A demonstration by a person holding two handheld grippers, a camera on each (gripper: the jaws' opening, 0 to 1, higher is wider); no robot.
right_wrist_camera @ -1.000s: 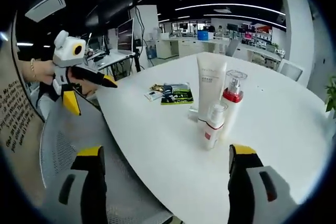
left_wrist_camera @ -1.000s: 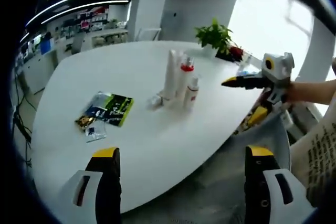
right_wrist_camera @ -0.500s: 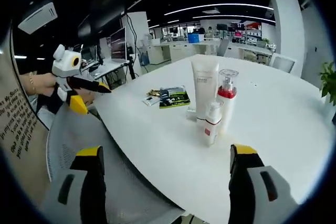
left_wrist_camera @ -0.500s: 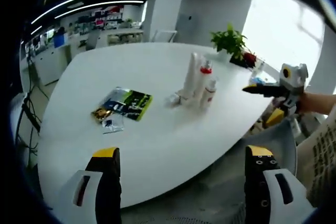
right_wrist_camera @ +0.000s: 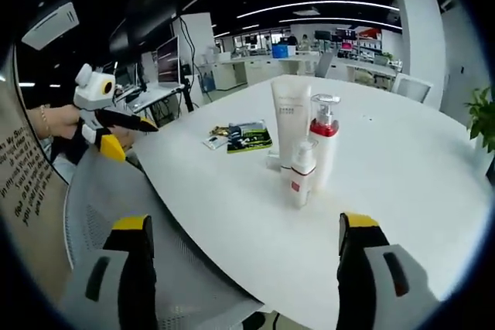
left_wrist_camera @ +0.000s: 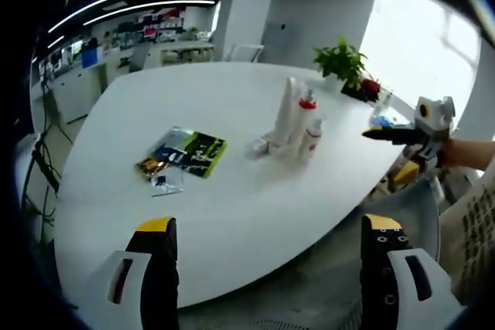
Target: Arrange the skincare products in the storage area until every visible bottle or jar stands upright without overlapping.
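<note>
On the white table (left_wrist_camera: 224, 106) (right_wrist_camera: 402, 175) stand a tall white tube (left_wrist_camera: 286, 110) (right_wrist_camera: 290, 121), a clear pump bottle with a red collar (left_wrist_camera: 306, 110) (right_wrist_camera: 323, 141) and a small white spray bottle with a red label (left_wrist_camera: 311, 138) (right_wrist_camera: 302, 174), close together and upright. A small white jar (left_wrist_camera: 259, 145) (right_wrist_camera: 273, 161) sits beside the tube. My left gripper (left_wrist_camera: 267, 268) is open, held off the table's near edge. My right gripper (right_wrist_camera: 240, 268) is open too, well short of the bottles. Each gripper appears in the other's view, the right gripper (left_wrist_camera: 402, 135) and the left gripper (right_wrist_camera: 116, 120), a hand holding each.
Green and dark sachets (left_wrist_camera: 186, 156) (right_wrist_camera: 244, 137) lie flat on the table left of the bottles. A potted plant (left_wrist_camera: 340, 63) stands at the far edge. A grey mesh chair (right_wrist_camera: 116, 199) (left_wrist_camera: 402, 206) is under both grippers. Office desks and monitors fill the background.
Both cameras have shifted slightly, so the bottles sit a little differently in each view. The bottles themselves have not moved, and both grippers have stayed open.
</note>
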